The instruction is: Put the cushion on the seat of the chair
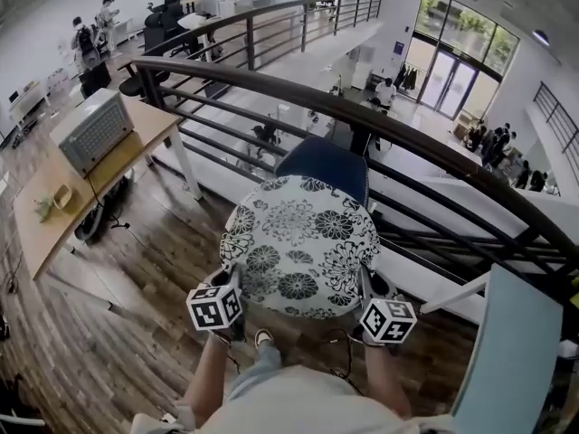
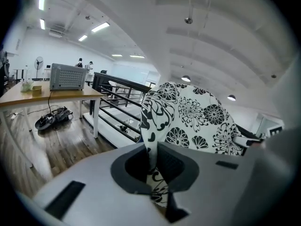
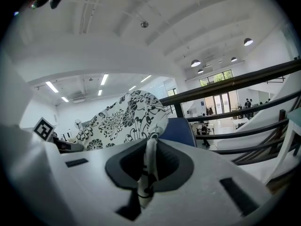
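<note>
Here our left tongs (image 1: 233, 287) and right tongs (image 1: 367, 286) each pinch the cushion (image 1: 301, 242) by its near rim, tilted above the chair (image 1: 330, 165), whose seat it hides. Lowered blind, it could land askew and slide off toward the railing (image 1: 362, 116); a thin fold might slip.

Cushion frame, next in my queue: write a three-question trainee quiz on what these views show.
1. True or false: the left hand-held gripper and the right hand-held gripper are each shut on an edge of the floral cushion.
2. What colour is the back of the chair? A red, B blue, C green.
3. Fill in: beyond the chair runs a dark metal ____.
Key: 1 true; 2 B; 3 railing.
</note>
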